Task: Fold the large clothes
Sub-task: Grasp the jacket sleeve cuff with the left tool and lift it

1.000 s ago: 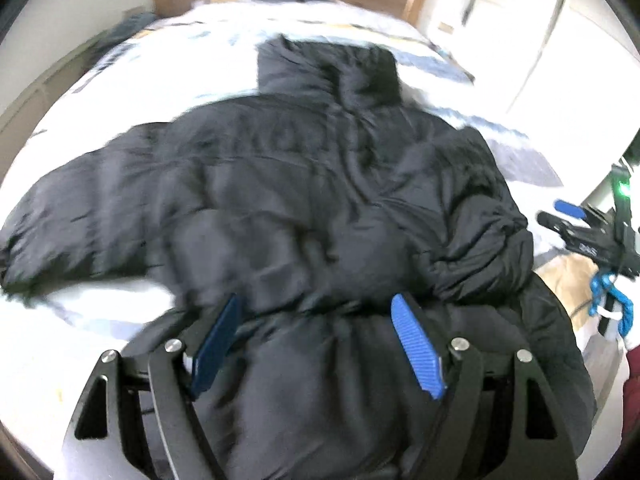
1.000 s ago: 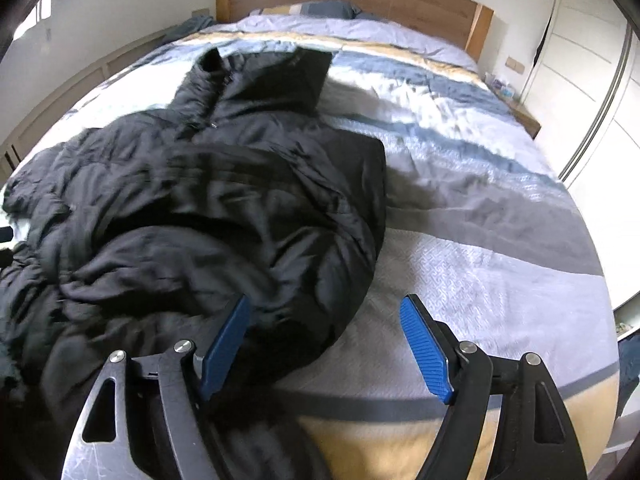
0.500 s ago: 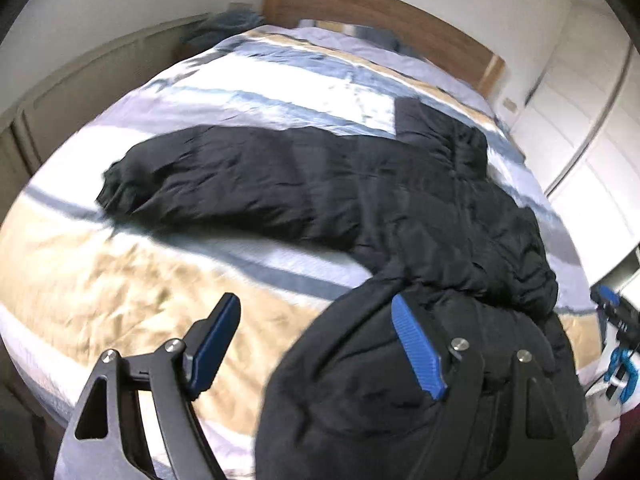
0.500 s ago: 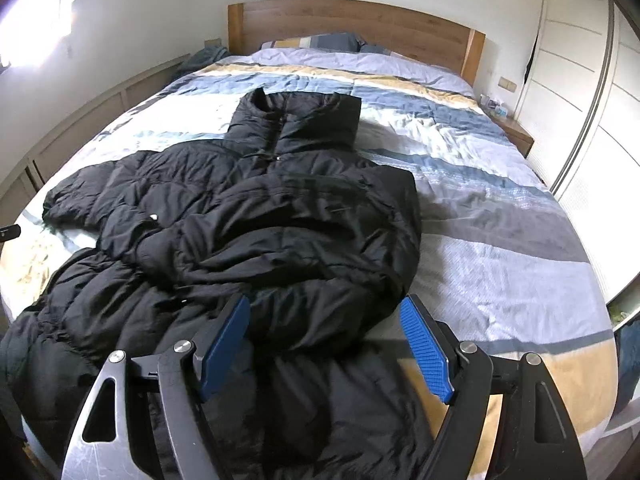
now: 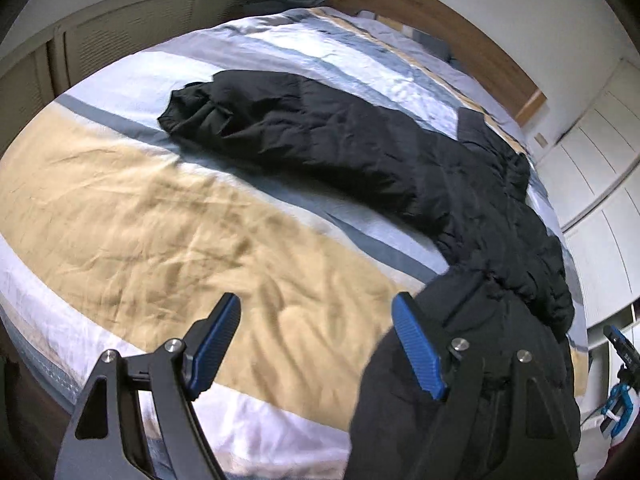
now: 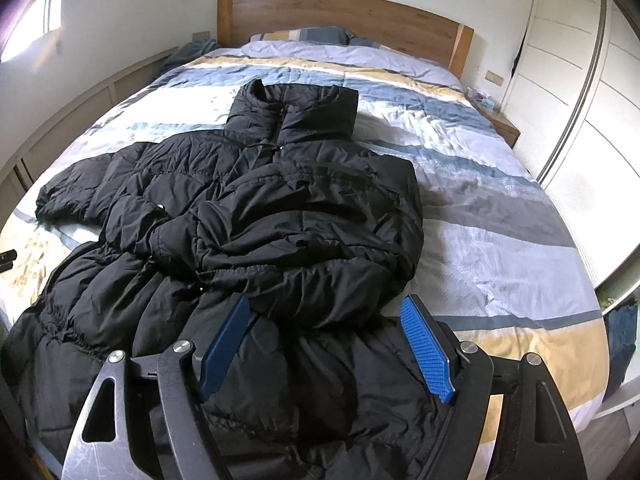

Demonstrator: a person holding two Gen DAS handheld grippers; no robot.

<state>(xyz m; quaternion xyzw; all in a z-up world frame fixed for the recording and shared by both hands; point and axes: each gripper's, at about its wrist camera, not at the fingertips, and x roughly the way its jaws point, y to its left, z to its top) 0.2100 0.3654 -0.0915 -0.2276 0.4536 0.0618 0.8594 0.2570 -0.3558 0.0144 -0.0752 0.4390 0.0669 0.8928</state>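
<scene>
A large black puffer jacket (image 6: 280, 216) lies front up on the striped bed, collar toward the headboard. One sleeve lies folded across its chest; the other sleeve (image 5: 288, 128) stretches out flat to the left. My left gripper (image 5: 316, 340) is open and empty, above the tan stripe of the bedding, left of the jacket's hem (image 5: 460, 360). My right gripper (image 6: 326, 344) is open and empty, hovering just above the jacket's lower hem.
The bed (image 6: 500, 216) with striped quilt has a wooden headboard (image 6: 344, 12). White wardrobe doors (image 6: 580, 80) stand on the right, low wall panelling (image 5: 120, 36) on the left. A nightstand (image 6: 500, 120) sits by the headboard. The other gripper's tip (image 5: 620, 344) shows at the right edge.
My left gripper has swung left off the jacket's body to over the tan bedding by the outstretched sleeve. My right gripper has drawn back and up, so that the whole jacket shows.
</scene>
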